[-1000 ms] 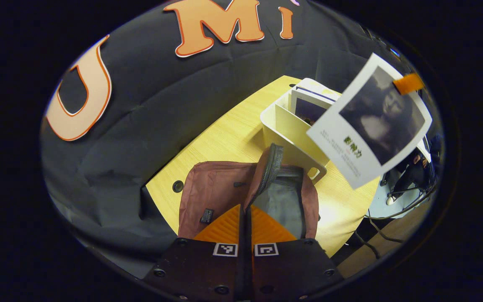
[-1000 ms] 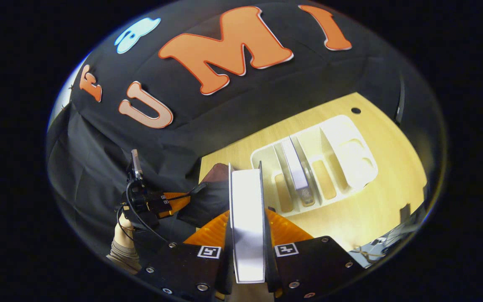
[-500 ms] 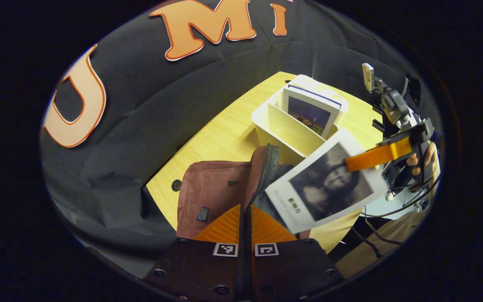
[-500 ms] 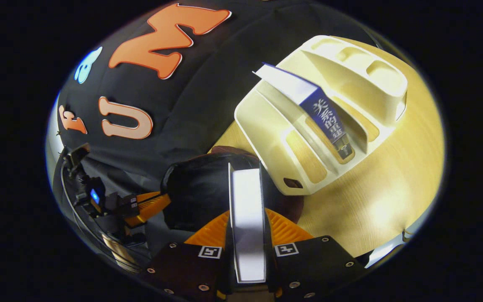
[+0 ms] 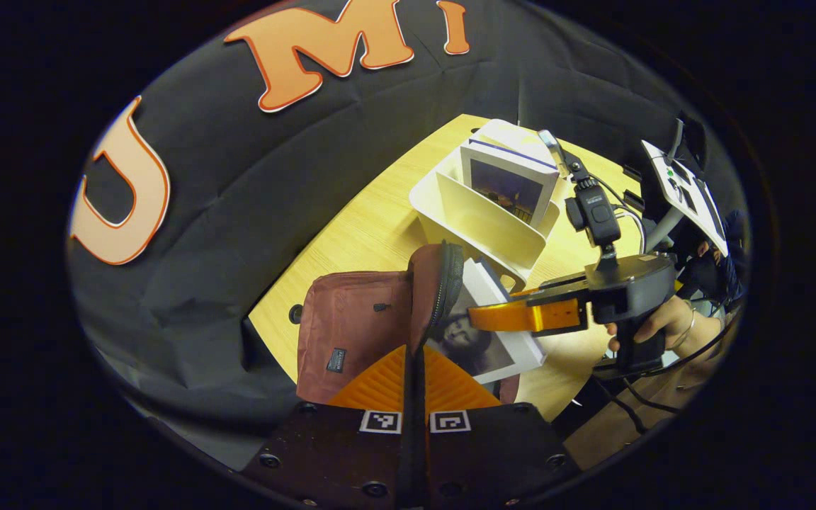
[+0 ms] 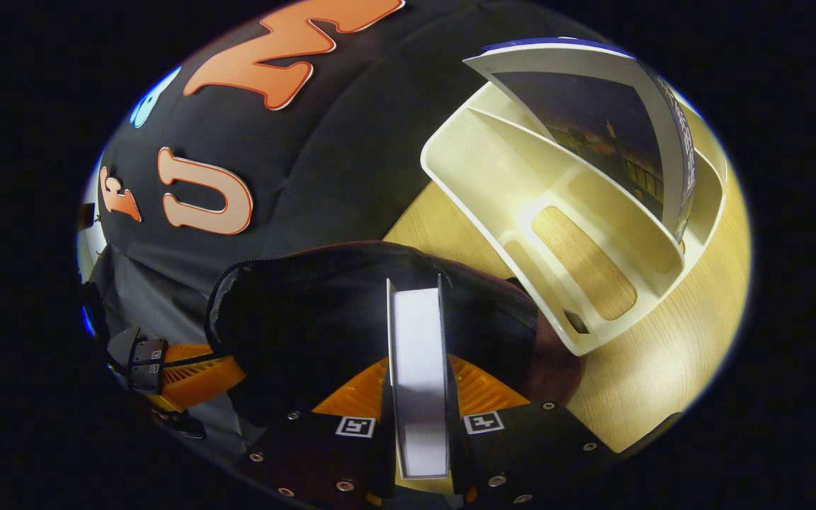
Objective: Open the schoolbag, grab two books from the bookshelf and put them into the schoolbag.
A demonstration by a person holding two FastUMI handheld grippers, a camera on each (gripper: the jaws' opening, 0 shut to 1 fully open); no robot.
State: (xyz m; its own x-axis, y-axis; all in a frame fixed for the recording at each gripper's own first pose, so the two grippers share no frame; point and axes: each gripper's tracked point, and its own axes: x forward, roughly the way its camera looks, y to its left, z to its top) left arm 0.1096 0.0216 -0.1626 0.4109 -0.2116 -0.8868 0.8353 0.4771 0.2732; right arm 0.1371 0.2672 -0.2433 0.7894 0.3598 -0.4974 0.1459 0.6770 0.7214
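The maroon schoolbag (image 5: 358, 319) lies on the wooden table, and my left gripper (image 5: 411, 354) is shut on its zipped flap (image 5: 440, 283), holding the flap up. A white book with a dark portrait cover (image 5: 493, 347) is tilted into the bag's mouth, with my right gripper (image 5: 493, 316) shut on it. In the right gripper view that book (image 6: 418, 340) shows edge-on between the fingers of my right gripper (image 6: 416, 368), over the bag's dark opening (image 6: 309, 319). A second, blue-spined book (image 5: 507, 184) stands in the white bookshelf (image 5: 472, 223) behind the bag.
The bookshelf (image 6: 514, 191) stands close to the right of the bag, its near slots bare, with the blue-spined book (image 6: 592, 120) leaning in a far slot. A hand (image 5: 652, 326) holds the right gripper. My left gripper (image 6: 188, 361) is at the bag's left side. Bare table (image 6: 663, 354) lies to the right.
My right gripper has brought the portrait book down from above the bookshelf to the bag's mouth, where it is now partly inside. My left gripper has kept holding the flap up.
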